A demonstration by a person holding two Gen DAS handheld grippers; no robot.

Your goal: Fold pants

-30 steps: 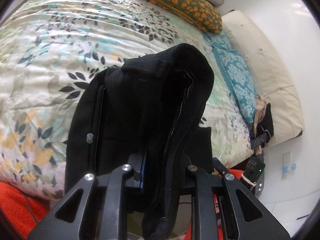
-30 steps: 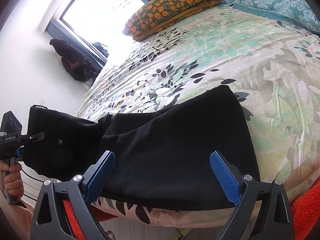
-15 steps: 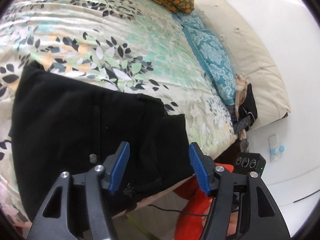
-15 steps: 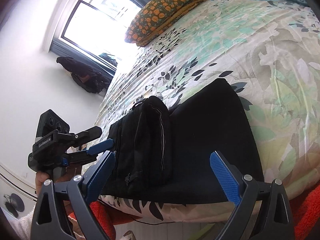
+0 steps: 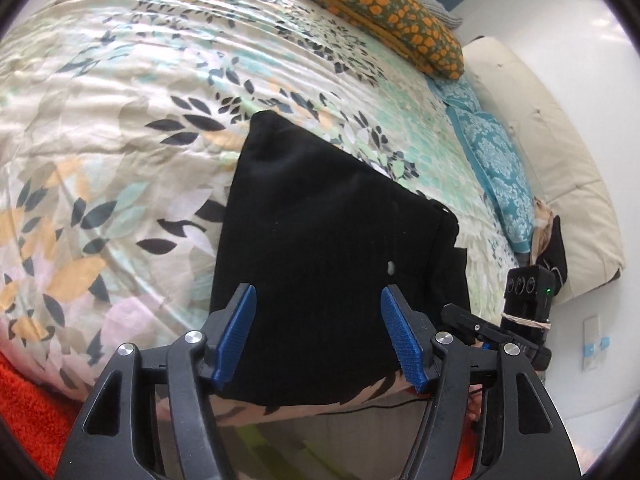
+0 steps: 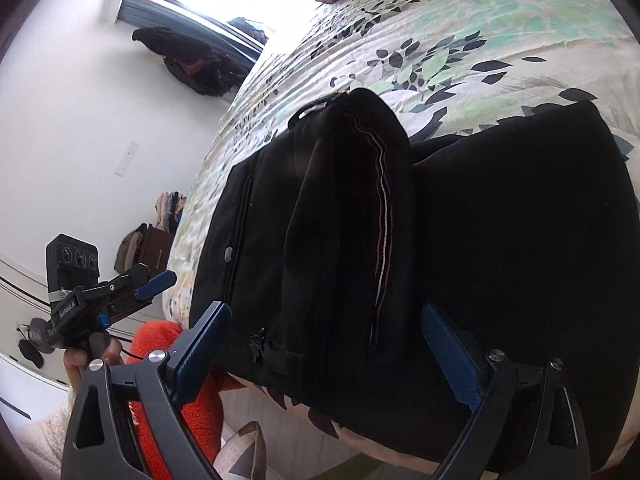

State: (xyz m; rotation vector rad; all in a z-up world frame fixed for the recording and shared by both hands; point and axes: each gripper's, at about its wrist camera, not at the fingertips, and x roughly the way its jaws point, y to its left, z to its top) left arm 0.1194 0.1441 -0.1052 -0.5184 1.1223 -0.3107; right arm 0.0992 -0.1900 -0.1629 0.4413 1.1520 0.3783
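The pants (image 5: pixel 332 264) lie folded on the bed cover (image 5: pixel 120 140), at its near edge, directly ahead of the left gripper (image 5: pixel 320 332), whose parted fingers frame the fabric without touching it. Beyond the pants, past the fingertips, a pillow (image 5: pixel 380 12) rests at the far end of the bed; a second pillow (image 5: pixel 496 168) lies to the right of the fingers. In the right wrist view, the pants (image 6: pixel 400 248) fill the span between the right gripper (image 6: pixel 324 348) fingers, a raised fold standing up between them. The left gripper (image 6: pixel 132 288) sits left of the pants, apart from them.
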